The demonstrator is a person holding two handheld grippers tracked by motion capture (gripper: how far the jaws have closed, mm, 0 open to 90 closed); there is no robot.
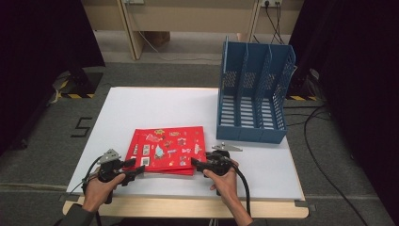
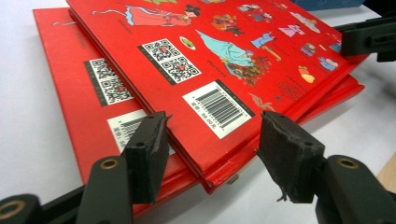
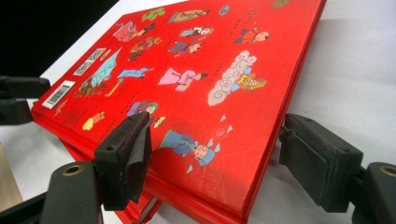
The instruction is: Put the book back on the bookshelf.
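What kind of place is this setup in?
Probably a lab or a staged recording space, not a home. A white table stands on grey carpet between dark curtains, black-and-yellow hazard tape marks the floor, and cables trail across it. A blue file rack and red books sit like props.

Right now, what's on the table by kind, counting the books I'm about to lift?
Red books: 2, the top book lying askew on the lower book
Blue file rack: 1
Hand-held grippers: 2, left gripper and right gripper
Total: 5
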